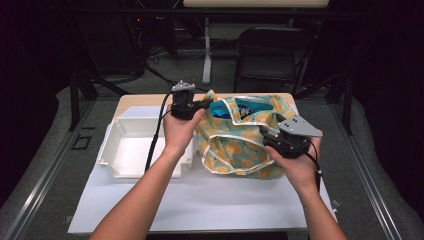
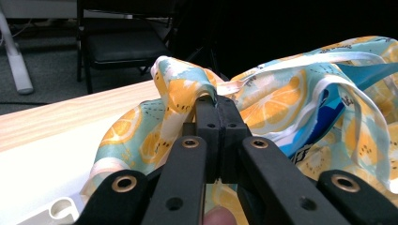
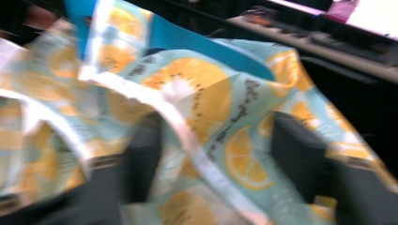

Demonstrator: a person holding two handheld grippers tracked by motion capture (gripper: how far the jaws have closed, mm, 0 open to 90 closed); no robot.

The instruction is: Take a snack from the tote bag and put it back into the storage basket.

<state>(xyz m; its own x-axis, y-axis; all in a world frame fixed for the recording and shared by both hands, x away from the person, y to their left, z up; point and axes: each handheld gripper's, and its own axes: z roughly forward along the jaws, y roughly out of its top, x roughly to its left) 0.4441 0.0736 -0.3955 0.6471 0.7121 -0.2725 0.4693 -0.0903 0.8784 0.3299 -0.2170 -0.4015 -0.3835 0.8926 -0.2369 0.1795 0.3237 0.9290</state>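
While left gripper (image 2: 217,101) pinches bag (image 1: 240,137) rim, right gripper (image 3: 213,154), half-open w/ cloth between jaws, may miss hem.

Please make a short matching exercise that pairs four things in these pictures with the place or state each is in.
Things:
1. left gripper
2. right gripper
3. white bin
4. folding chair

Place or state:
A. on the floor beyond the table
B. jaws apart with bag fabric between them
C. on the table, left of the lemon-print bag
D. jaws shut on the bag's rim

Pairs: 1-D, 2-B, 3-C, 4-A
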